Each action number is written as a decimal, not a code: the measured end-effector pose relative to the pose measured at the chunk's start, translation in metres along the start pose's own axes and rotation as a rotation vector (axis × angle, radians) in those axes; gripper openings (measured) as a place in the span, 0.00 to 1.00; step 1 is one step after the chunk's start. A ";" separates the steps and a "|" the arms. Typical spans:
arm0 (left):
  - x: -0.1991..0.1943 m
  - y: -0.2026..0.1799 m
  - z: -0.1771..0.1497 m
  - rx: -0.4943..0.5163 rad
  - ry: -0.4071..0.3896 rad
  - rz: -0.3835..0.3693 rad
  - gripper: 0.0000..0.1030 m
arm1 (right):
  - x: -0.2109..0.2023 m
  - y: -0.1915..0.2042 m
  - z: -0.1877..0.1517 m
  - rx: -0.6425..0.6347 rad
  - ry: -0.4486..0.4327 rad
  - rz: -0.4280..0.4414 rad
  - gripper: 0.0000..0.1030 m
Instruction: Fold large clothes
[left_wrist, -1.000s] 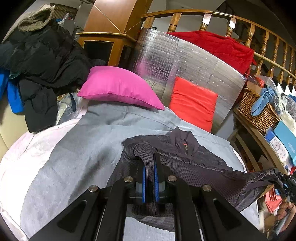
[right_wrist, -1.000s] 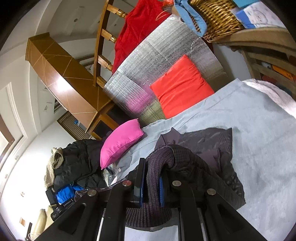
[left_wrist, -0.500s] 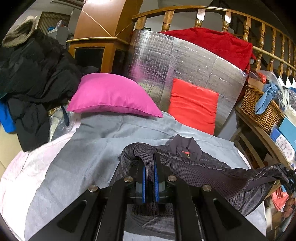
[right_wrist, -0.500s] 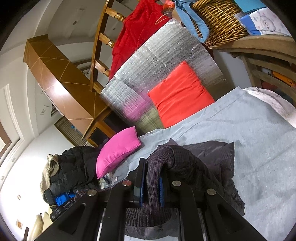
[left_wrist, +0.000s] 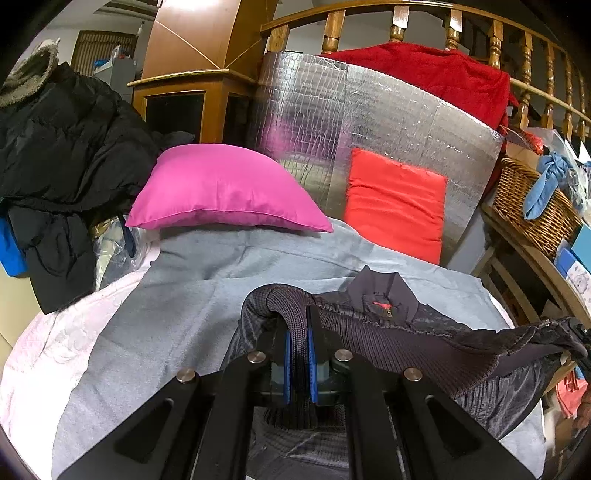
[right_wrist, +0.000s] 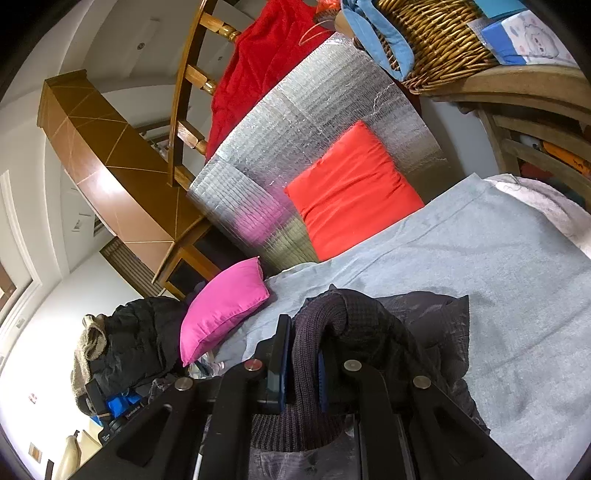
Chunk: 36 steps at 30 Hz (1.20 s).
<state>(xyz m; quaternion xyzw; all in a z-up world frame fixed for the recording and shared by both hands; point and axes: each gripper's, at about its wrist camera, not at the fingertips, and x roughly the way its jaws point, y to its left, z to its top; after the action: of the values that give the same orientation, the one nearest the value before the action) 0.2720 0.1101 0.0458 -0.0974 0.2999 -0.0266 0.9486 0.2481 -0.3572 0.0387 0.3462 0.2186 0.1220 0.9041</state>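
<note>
while the black coat heap (left_wrist: 62, 155) fills the far left of the left wrist view, a pink cushion (left_wrist: 221, 192) lies just right of it at the back of the grey cloth (left_wrist: 155, 317); the grey cloth covers a pale pink quilted surface (left_wrist: 48, 350) that shows along its left side; behind the cushion a silver foil panel (left_wrist: 369, 122) stands upright, with an orange-red cushion (left_wrist: 395, 206) leaning against it and a red blanket (left_wrist: 436, 74) draped over the wooden railing (left_wrist: 517, 44) above; at the far right a wicker basket (left_wrist: 528, 206) holds a blue cloth (left_wrist: 546, 184); the dark jacket (left_wrist: 424, 328) lies on the grey cloth low in the middle, its collar and zip pointing toward the cushions, its knitted hem lifted off the cloth; the left gripper (left_wrist: 298, 354) is pinched tight on that ribbed hem, the knit squeezed between the blue pads; from there the hem stretches rightward to the frame edge; in the right wrist view the right gripper (right_wrist: 303, 365) likewise clamps a fold of the jacket's ribbed knit, which loops up over its fingers, the rest of the jacket spread on the cloth to the right.
</note>
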 end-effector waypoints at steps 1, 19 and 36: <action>0.001 -0.001 0.000 0.001 0.000 0.001 0.08 | 0.000 0.000 -0.001 -0.001 0.000 -0.004 0.12; 0.023 -0.001 0.004 0.016 0.027 0.021 0.08 | 0.016 0.005 0.004 -0.013 0.007 -0.047 0.12; 0.060 -0.004 0.009 0.042 0.082 0.052 0.08 | 0.052 -0.006 0.014 -0.016 0.046 -0.102 0.12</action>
<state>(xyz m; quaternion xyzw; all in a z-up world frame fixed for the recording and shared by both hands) 0.3261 0.1013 0.0200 -0.0685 0.3403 -0.0121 0.9377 0.3003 -0.3503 0.0275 0.3244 0.2557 0.0852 0.9067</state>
